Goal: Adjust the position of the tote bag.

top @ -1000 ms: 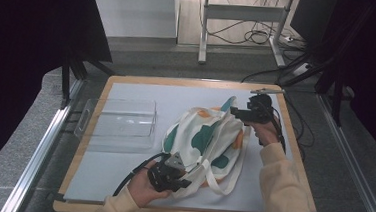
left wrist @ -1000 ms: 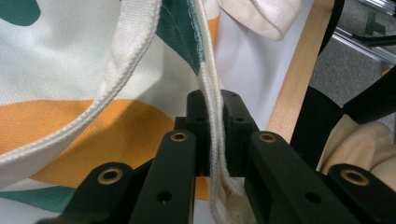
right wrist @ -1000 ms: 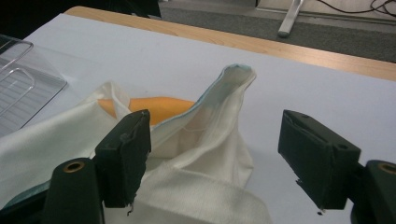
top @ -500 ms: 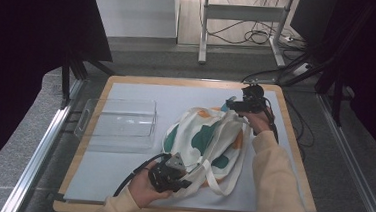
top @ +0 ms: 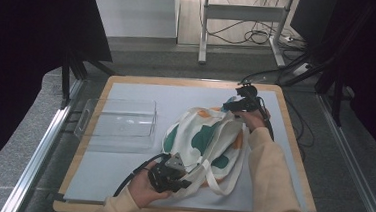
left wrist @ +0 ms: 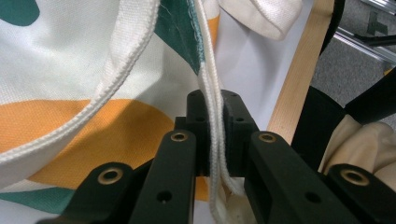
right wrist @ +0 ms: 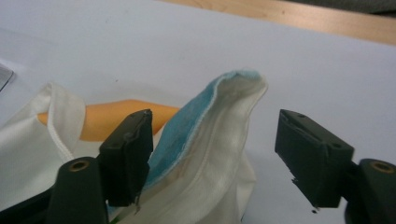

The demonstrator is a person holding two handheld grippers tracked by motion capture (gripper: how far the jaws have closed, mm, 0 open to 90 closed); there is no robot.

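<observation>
Left gripper (top: 183, 182) at the near table edge, jaws clamped on the bag's (top: 209, 137) hem. Cloth bag, white with green and orange patches, lies mid-table on the grey mat (top: 121, 169). Right gripper (top: 228, 108) at the bag's far corner, jaws spread around a raised fold. Clear tray (top: 117, 123) lies left of the bag.

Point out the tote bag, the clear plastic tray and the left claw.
tote bag (top: 205, 137), high view, on its green patch.
clear plastic tray (top: 118, 122), high view, on its bare floor.
left claw (left wrist: 215, 135), left gripper view, between the tips clamping the bag's edge.
</observation>
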